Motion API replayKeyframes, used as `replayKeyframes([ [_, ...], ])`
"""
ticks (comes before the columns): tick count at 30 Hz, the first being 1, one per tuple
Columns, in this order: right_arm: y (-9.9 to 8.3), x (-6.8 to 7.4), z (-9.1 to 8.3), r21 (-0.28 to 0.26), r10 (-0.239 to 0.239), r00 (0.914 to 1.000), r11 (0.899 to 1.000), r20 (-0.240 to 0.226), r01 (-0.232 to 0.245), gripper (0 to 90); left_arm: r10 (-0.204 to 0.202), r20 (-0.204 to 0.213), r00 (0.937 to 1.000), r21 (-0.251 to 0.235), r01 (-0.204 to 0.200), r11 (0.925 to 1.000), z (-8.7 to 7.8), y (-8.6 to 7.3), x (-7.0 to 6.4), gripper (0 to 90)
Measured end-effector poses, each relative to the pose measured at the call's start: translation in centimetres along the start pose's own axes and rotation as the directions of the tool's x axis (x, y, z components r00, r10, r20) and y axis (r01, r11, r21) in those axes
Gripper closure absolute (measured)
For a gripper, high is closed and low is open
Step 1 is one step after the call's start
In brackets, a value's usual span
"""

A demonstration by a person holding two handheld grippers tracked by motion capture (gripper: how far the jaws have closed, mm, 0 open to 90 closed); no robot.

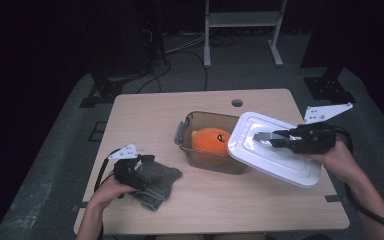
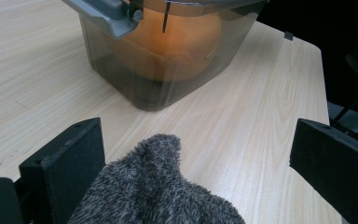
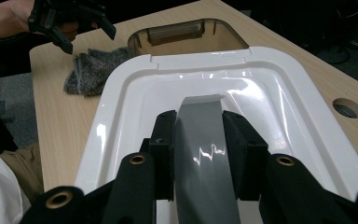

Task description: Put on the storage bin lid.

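— Where's the lid?
— Your right tongs (image 1: 271,138) clench the white lid's (image 1: 275,150) grey handle, tilted over the container (image 1: 207,145) mid-counter (image 1: 145,110).
— And your left tongs (image 2: 196,172)?
— Released, straddling the grey cloth (image 2: 161,193) near the front-left corner.

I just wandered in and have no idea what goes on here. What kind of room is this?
Probably a lab or recording room, not a home. A bare wooden table stands in a dark space, cables trail over the grey floor, and a metal frame stands behind. A person works with a hand-held claw gripping a white lid.
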State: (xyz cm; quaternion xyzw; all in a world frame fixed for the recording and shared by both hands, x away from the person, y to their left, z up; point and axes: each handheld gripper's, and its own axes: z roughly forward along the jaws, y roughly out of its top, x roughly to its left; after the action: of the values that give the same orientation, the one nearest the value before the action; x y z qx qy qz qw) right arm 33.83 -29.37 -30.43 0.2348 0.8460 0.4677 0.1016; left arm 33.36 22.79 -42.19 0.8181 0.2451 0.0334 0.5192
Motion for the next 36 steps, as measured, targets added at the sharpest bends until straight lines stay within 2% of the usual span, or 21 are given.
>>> replayKeyframes([
  [19,3.1,-0.3,2.7,0.006,-0.036,0.9989,0.999,-0.03,0.036,65.5,-0.001,0.003,1.0,0.0,0.001,1.0,0.0,-0.1,0.0,2.4],
  [36,4.7,-0.4,5.7,-0.004,-0.046,0.997,0.999,-0.062,0.045,65.5,-0.002,0.006,1.0,0.009,0.002,1.0,0.2,-0.2,0.0,2.4],
])
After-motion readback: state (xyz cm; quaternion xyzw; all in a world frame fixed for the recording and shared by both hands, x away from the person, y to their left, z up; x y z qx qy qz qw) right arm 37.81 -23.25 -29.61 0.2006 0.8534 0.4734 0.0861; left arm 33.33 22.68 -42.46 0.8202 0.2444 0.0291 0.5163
